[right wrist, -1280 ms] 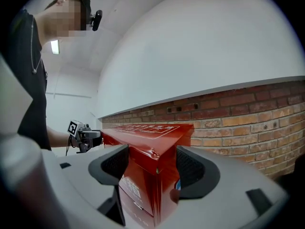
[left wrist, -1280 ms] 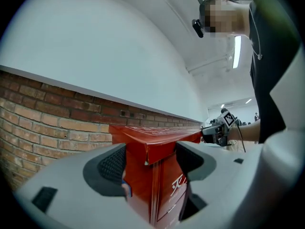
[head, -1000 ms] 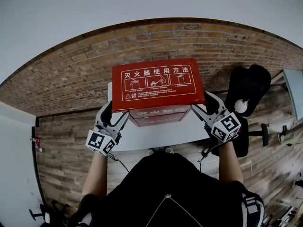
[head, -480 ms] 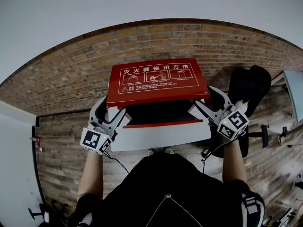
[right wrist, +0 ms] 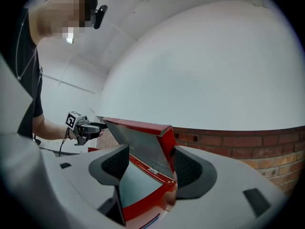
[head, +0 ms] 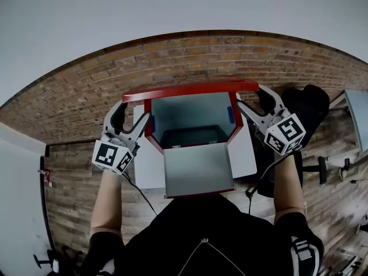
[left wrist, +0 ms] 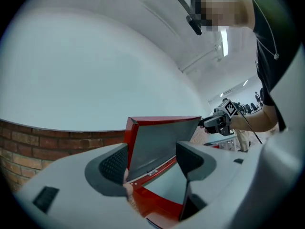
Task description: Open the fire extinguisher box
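Note:
The red fire extinguisher box point(head: 190, 132) stands open on a white stand point(head: 244, 154), its grey inside showing. Its lid point(head: 190, 88) is raised, seen edge-on, and the front panel point(head: 198, 168) lies folded down toward me. My left gripper point(head: 136, 112) is at the lid's left end and my right gripper point(head: 251, 99) at its right end. In the left gripper view the lid point(left wrist: 162, 137) passes between the wide-apart jaws of the left gripper point(left wrist: 152, 161). The right gripper point(right wrist: 150, 168) straddles the lid point(right wrist: 143, 137) the same way. Both are open.
A brick wall point(head: 86, 96) rises behind the box, white wall above it. A black chair point(head: 305, 105) stands to the right of the stand. Wooden floor point(head: 75, 183) lies on the left. A person's torso is close in front of the folded-down panel.
The lid has swung up from nearly flat to raised, both grippers rising with it. The front panel has dropped down toward me, exposing the grey interior.

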`<state>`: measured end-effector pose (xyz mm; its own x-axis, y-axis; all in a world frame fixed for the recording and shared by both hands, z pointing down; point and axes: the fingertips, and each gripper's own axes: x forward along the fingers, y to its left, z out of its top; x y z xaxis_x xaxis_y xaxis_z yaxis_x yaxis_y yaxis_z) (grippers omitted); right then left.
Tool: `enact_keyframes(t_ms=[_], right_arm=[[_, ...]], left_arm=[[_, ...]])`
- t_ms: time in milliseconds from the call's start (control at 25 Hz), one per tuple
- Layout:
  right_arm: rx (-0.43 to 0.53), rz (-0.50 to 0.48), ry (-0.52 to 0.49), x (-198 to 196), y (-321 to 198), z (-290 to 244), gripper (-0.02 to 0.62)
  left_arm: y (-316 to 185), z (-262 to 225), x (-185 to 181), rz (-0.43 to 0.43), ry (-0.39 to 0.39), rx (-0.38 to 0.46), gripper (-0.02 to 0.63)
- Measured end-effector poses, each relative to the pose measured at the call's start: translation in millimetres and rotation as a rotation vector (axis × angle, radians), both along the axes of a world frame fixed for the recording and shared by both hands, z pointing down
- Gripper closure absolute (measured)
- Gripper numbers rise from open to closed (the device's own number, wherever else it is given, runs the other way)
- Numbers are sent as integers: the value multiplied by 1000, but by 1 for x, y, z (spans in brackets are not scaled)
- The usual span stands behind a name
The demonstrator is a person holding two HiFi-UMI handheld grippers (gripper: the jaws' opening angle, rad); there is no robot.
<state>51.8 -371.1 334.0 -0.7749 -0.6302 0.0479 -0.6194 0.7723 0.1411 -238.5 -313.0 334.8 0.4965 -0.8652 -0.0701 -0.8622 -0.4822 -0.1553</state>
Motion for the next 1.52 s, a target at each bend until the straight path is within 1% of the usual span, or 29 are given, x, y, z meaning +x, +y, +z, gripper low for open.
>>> enact_keyframes(t_ms=[240, 360, 440, 680, 920, 1080, 1520], right_arm=[[19, -3, -18, -5, -26, -18, 302], [15, 8, -23, -6, -40, -23, 302], [6, 10, -46, -6, -50, -25, 302], [4, 33, -67, -14, -85, -33, 302], [-1, 71, -69, -23, -121, -32, 302], [-16, 91, -79, -29, -142, -28, 302], [-40, 110, -91, -35, -168, -19, 302]], left_arm=[[-23, -17, -7, -17, 17, 31, 245], [-33, -20, -6, -18, 14, 28, 245], [-42, -23, -6, -22, 9, 34, 245], [-74, -31, -12, -45, 21, 31, 245], [-110, -32, -17, -71, 4, 0, 244], [-130, -28, -21, -85, 15, -24, 244], [-157, -19, -27, -94, 21, -56, 244]])
